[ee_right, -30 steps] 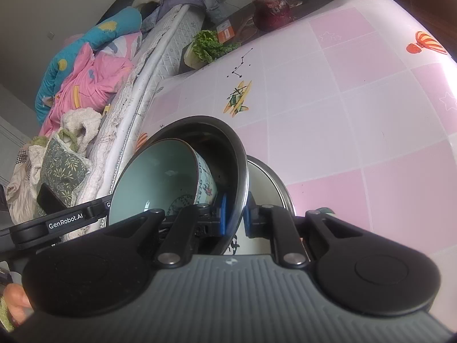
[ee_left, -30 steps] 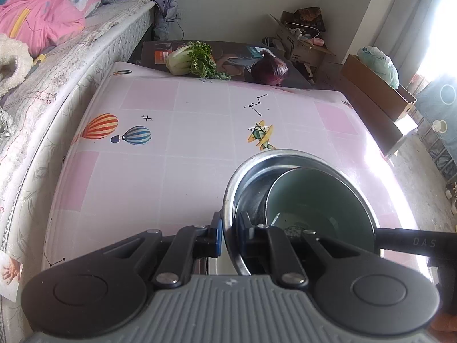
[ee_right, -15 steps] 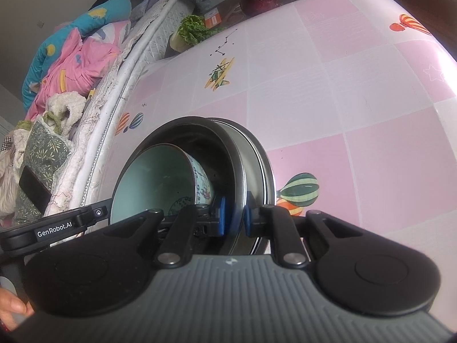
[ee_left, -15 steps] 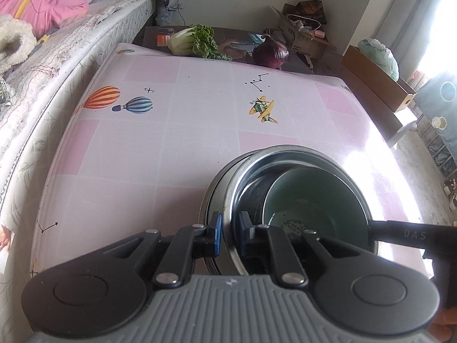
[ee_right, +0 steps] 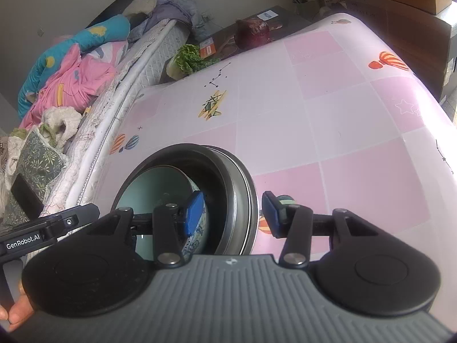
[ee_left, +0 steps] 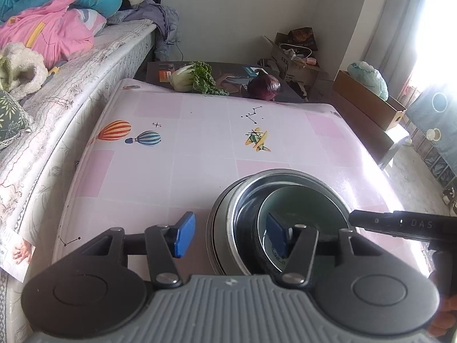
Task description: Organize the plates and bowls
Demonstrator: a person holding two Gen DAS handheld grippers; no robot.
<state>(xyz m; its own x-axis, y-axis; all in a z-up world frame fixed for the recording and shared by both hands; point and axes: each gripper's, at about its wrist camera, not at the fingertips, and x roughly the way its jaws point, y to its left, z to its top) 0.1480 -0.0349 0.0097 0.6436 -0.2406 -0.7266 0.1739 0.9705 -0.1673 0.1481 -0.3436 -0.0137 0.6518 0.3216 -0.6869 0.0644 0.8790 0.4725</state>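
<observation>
apparently the release step: the left gripper [ee_left: 227, 235] and right gripper [ee_right: 232, 210] had just been opening, each straddling the steel bowls' [ee_left: 228, 214] rim without pressing. the stack, green bowl [ee_left: 308, 205] inside, sat on the pink table [ee_left: 200, 157]. next, both should back off without nudging it.

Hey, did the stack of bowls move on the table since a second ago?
Yes. The stack of bowls now sits nearer the table's close edge, farther from the yellow plane print. Both tongs have just opened off its rim.
</observation>
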